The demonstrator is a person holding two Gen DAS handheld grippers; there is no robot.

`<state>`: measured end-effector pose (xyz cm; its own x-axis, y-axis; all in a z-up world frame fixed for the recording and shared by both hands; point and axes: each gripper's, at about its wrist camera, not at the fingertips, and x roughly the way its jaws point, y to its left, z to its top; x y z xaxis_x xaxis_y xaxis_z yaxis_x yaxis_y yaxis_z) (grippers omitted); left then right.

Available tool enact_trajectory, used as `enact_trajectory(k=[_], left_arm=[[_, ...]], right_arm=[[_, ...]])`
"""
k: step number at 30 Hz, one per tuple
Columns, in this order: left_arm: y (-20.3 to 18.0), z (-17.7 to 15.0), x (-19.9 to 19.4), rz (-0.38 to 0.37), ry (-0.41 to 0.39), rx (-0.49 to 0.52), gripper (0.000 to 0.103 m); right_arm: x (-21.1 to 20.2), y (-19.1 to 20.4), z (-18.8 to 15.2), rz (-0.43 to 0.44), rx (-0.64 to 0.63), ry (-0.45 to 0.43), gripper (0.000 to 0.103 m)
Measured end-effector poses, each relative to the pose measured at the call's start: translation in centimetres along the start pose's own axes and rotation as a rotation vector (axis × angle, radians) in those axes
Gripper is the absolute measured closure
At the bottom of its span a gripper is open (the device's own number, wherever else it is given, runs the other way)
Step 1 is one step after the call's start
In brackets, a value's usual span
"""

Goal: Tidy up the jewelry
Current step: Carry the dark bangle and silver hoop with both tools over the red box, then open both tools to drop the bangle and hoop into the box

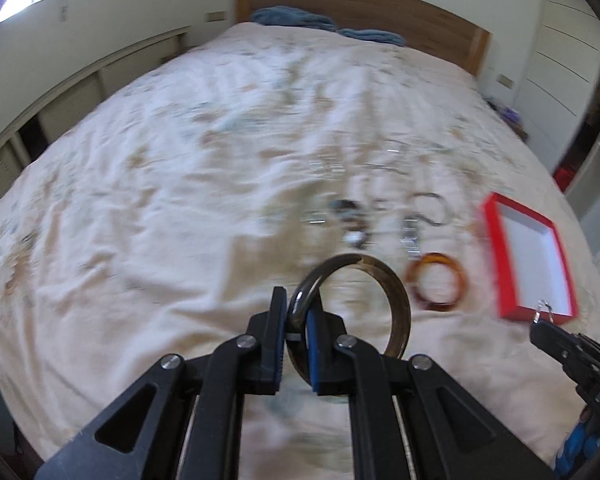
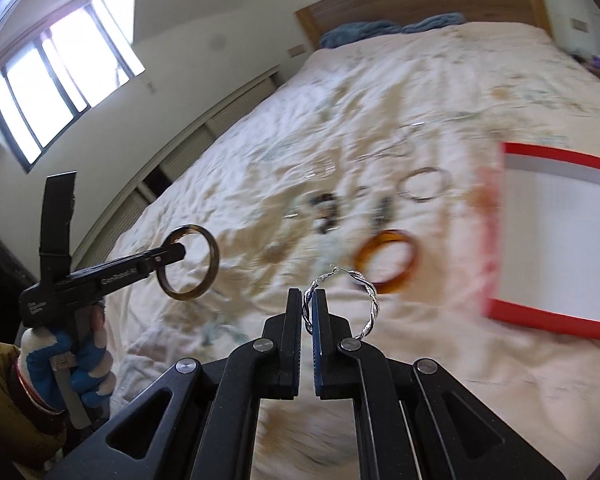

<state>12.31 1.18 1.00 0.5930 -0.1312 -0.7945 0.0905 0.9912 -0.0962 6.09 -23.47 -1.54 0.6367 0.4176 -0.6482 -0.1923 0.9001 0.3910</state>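
Left gripper (image 1: 296,312) jaws clamp a dark translucent bangle (image 1: 396,300); right gripper (image 2: 310,308) jaws clamp a twisted silver hoop (image 2: 370,300); the red-rimmed, white-lined shallow box (image 2: 496,240) on the bed (image 1: 160,200) holds nothing visible.

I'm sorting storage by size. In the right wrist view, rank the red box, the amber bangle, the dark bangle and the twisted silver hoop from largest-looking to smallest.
1. red box
2. amber bangle
3. dark bangle and twisted silver hoop: these look alike, and both are held up nearer the camera, so I won't rank them.
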Motion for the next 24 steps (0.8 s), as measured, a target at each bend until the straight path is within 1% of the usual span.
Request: enact_trajectory(k=[4, 6, 10, 15, 19, 24], left_arm=[[-6.0, 0.9, 0.6, -0.093, 0.011, 0.074, 0.094], [-9.9, 1.4, 1.2, -0.139, 0.019, 0.126, 0.094], [-17.4, 2.1, 3.3, -0.209, 0.036, 0.223, 0.094], [-24.4, 2.2, 7.5, -0.247, 0.086, 0.304, 0.094], [-28.6, 2.0, 11.9, -0.248, 0.145, 0.338, 0.094], [-31.4, 1.9, 15.9, -0.234, 0.179, 0.351, 0.094]], right_arm=[[-3.4, -4.8, 1.0, -0.098, 0.042, -0.043, 0.098], [-4.9, -7.7, 1.8, -0.155, 0.057, -0.058, 0.098], [-5.7, -12.7, 2.8, -0.242, 0.080, -0.037, 0.098], [-4.3, -17.9, 2.8, -0.293, 0.111, 0.026, 0.098], [-2.5, -20.9, 2.7, -0.319, 0.125, 0.068, 0.098], [-0.6, -23.3, 3.4, -0.346, 0.127, 0.101, 0.098]])
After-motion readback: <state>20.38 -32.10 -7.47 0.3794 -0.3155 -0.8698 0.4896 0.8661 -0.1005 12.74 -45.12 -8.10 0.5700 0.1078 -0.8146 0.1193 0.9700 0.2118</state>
